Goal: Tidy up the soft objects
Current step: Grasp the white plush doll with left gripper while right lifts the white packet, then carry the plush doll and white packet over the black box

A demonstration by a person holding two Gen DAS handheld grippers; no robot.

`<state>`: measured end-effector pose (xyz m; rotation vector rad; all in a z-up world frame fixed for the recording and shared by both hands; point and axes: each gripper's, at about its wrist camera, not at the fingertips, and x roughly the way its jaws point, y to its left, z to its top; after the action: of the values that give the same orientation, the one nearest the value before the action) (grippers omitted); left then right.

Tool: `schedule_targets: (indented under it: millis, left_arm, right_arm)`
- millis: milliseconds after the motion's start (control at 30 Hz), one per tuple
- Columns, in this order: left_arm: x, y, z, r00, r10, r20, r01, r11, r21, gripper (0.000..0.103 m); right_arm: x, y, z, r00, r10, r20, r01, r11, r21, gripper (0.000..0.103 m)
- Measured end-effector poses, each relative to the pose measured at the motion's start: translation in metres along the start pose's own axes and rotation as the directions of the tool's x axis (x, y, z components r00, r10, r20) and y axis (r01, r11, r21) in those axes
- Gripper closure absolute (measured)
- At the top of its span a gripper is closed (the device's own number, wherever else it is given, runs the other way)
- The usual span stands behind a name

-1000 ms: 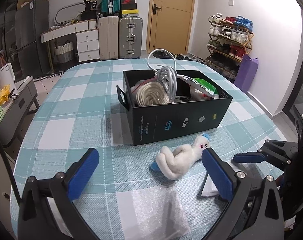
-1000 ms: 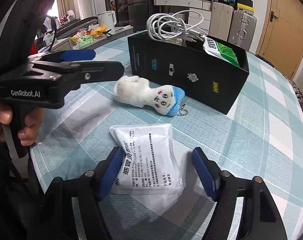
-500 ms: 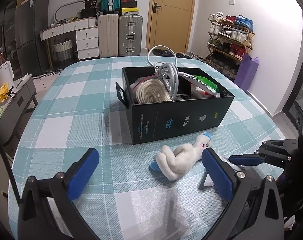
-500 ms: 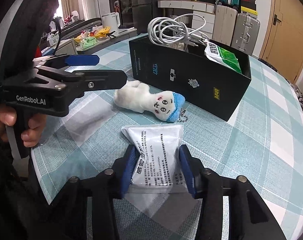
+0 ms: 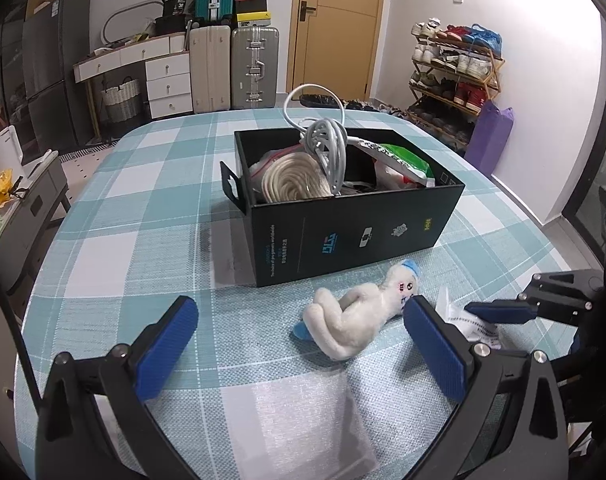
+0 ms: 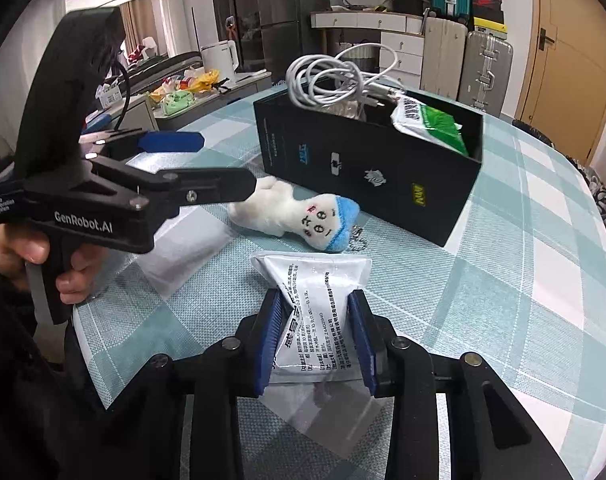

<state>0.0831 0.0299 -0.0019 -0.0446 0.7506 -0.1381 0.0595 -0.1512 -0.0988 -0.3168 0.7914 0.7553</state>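
A white plush toy (image 5: 355, 316) with a blue cap lies on the checked tablecloth in front of a black box (image 5: 343, 236); it also shows in the right wrist view (image 6: 303, 220). My right gripper (image 6: 315, 340) is shut on a white soft packet (image 6: 315, 300) with printed text, lifted slightly off the cloth. The packet shows partly in the left wrist view (image 5: 467, 320). My left gripper (image 5: 299, 348) is open and empty, hovering just before the plush toy.
The black box (image 6: 367, 168) holds a white cable coil (image 5: 323, 148), a rope coil (image 5: 291, 180) and a green-white pouch (image 6: 431, 124). A clear plastic bag (image 5: 299, 420) lies flat near the table's front edge. Suitcases and a shoe rack stand behind.
My right gripper has closed from open onto the white packet and squeezed it. My left gripper has stayed open and drifted slightly nearer the plush toy.
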Motion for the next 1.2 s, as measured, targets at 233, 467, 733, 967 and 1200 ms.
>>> schedule_targets:
  millis: [233, 467, 733, 967, 1200]
  left_arm:
    - [0.014, -0.006, 0.001, 0.999, 0.001, -0.054, 0.0, 1.0, 0.014, 0.0]
    - [0.027, -0.016, -0.001, 0.993, 0.003, -0.115, 0.003, 0.999, 0.052, 0.0]
    - [0.036, -0.024, -0.001, 0.987, 0.021, -0.159, -0.008, 0.996, 0.085, 0.005]
    - [0.041, -0.031, -0.001, 0.982, 0.016, -0.187, 0.004, 0.994, 0.106, 0.02]
    - [0.036, -0.034, 0.0, 0.987, -0.013, -0.163, 0.032, 0.993, 0.116, 0.061]
  right_arm:
    - [-0.007, -0.011, -0.002, 0.999, -0.027, 0.025, 0.026, 0.999, 0.028, 0.069]
    - [-0.011, -0.02, -0.004, 0.998, -0.047, 0.038, 0.046, 0.998, 0.05, 0.069]
    - [-0.011, -0.028, -0.006, 0.998, -0.051, 0.043, 0.048, 0.997, 0.068, 0.069]
    - [-0.011, -0.029, -0.006, 0.998, -0.053, 0.044, 0.05, 0.996, 0.074, 0.069]
    - [-0.01, -0.031, -0.006, 0.997, -0.059, 0.044, 0.055, 0.995, 0.081, 0.069]
